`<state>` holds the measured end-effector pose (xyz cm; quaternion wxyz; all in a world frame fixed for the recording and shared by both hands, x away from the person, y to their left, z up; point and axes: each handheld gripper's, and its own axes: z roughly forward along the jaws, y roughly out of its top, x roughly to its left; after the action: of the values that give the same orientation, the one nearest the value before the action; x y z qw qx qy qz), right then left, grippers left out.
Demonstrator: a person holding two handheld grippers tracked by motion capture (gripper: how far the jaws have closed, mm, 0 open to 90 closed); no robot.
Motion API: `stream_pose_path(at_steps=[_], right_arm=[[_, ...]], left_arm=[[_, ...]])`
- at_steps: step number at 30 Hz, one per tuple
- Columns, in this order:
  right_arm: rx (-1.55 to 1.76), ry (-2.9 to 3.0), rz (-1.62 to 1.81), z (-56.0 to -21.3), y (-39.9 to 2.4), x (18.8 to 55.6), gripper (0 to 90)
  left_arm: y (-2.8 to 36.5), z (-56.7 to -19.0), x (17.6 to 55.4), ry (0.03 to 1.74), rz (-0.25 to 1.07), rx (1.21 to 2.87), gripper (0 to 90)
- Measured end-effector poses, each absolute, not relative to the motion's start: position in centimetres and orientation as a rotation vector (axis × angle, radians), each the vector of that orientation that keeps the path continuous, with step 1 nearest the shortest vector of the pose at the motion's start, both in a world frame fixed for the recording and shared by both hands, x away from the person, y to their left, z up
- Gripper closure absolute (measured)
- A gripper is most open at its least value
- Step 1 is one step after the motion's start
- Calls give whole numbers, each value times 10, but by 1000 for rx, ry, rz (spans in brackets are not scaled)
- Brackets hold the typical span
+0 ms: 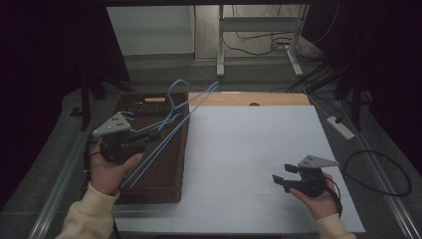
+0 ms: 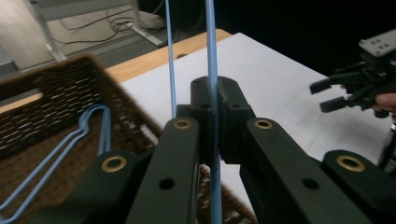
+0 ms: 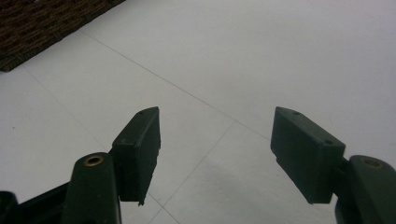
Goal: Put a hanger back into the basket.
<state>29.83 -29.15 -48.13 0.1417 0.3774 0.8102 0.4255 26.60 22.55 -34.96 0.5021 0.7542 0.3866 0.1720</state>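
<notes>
Above the brown basket [image 1: 149, 149] at the left, the left gripper [image 1: 149, 137] was clamped on one wire of a blue hanger [image 1: 191, 102], a light, thin, springy, slippery item best held on a straight wire. One hanger was raised; at least one more lay in the basket. The right gripper [image 1: 279, 174] stood empty, jaws apart, over the white table [image 1: 249, 149].
</notes>
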Motion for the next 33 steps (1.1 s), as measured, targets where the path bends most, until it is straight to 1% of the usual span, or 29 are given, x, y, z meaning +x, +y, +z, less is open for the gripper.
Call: stream_pose_path(at_steps=[6, 13, 20, 33], right_arm=[[1102, 2341, 1218, -483, -292, 299, 339], [1100, 2356, 1202, -484, -290, 300, 338], [1095, 2360, 1194, -485, -289, 300, 337], [1089, 2366, 1179, -485, -288, 300, 338]], left_arm=[[263, -357, 271, 1026, 428, 1797, 867], [287, -369, 275, 1107, 431, 1808, 867], [291, -382, 282, 1152, 400, 1850, 867], [284, -422, 313, 1228, 232, 1930, 867]])
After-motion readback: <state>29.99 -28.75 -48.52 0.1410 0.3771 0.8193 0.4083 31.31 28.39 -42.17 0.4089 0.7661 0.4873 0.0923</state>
